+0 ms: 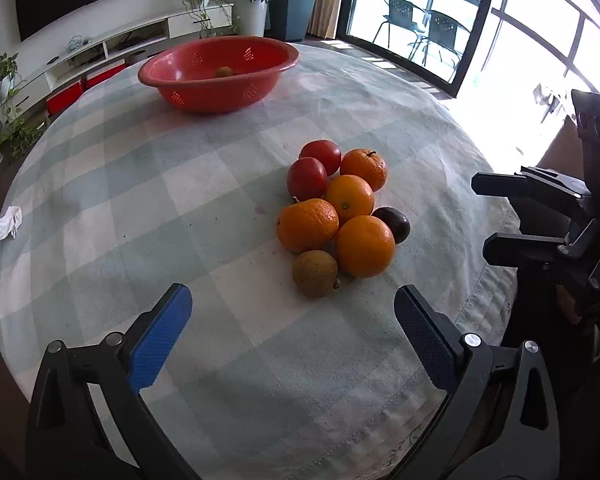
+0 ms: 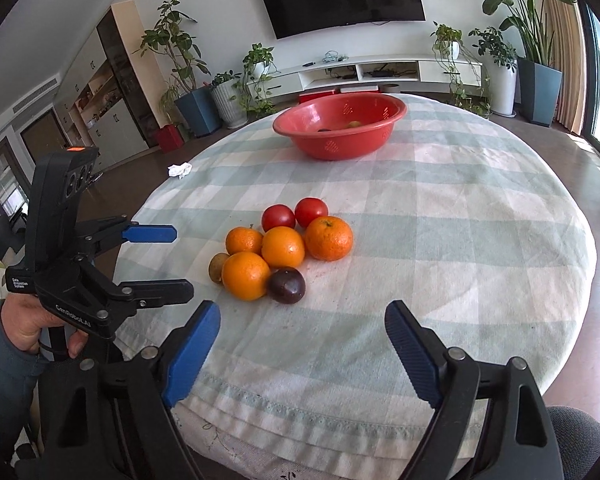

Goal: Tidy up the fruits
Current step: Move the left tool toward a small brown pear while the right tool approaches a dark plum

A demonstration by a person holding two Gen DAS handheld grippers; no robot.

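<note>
A cluster of fruit lies on the checked tablecloth (image 1: 148, 200): several oranges (image 1: 364, 246) (image 2: 246, 275), two red tomatoes (image 1: 307, 179) (image 2: 278, 218), a dark purple fruit (image 1: 392, 224) (image 2: 287, 285) and a brown kiwi-like fruit (image 1: 314, 273) (image 2: 219, 267). A red basket bowl (image 1: 188, 92) (image 2: 364, 144) stands at the far side with small fruit inside. My left gripper (image 1: 292, 332) (image 2: 180, 260) is open and empty, just short of the brown fruit. My right gripper (image 2: 302, 340) (image 1: 480, 212) is open and empty, just short of the purple fruit.
A crumpled white tissue (image 1: 7, 222) (image 2: 180, 170) lies near the table's left edge. The round table's rim is close below both grippers. Behind are a TV stand (image 2: 380, 70), potted plants and a glass door (image 1: 420, 20).
</note>
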